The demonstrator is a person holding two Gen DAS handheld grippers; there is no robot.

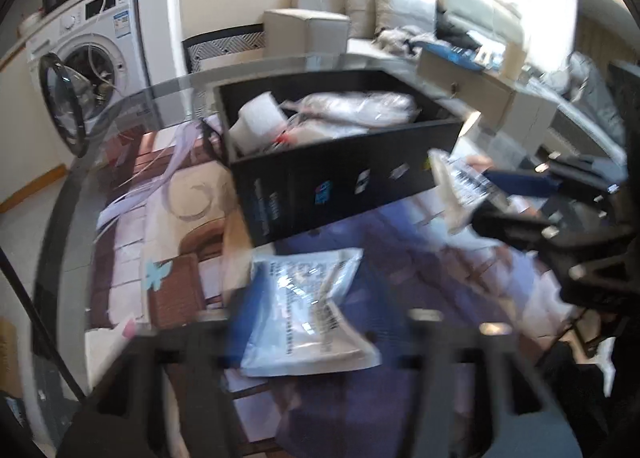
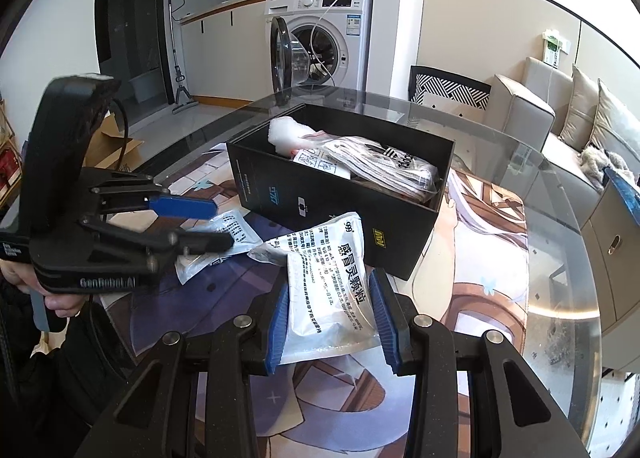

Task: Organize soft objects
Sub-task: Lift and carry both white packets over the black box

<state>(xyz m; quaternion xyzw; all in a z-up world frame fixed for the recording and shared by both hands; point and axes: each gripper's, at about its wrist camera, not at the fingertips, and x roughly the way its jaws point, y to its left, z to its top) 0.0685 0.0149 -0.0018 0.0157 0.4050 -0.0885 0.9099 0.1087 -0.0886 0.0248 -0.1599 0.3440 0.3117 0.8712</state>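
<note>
A black open box (image 2: 320,198) stands on the printed mat and holds a white foam roll (image 2: 284,134) and bagged soft items (image 2: 384,166). My right gripper (image 2: 331,286) is shut on a white printed packet (image 2: 332,258), both blue pads against its sides, just in front of the box. In the left wrist view that packet (image 1: 452,182) hangs from the right gripper (image 1: 478,196) beside the box (image 1: 340,182). A second, smaller packet (image 1: 304,298) lies on the mat between the fingers of my left gripper (image 1: 324,318), which stands open. The right wrist view shows this left gripper (image 2: 216,224) around that packet (image 2: 236,224).
The round glass table (image 2: 560,258) carries a colourful printed mat (image 2: 480,242). Behind it are a washing machine (image 2: 332,38) with its door open, a patterned chair (image 2: 448,90) and a beige sofa (image 2: 560,118). A person's hand (image 2: 60,302) holds the left gripper.
</note>
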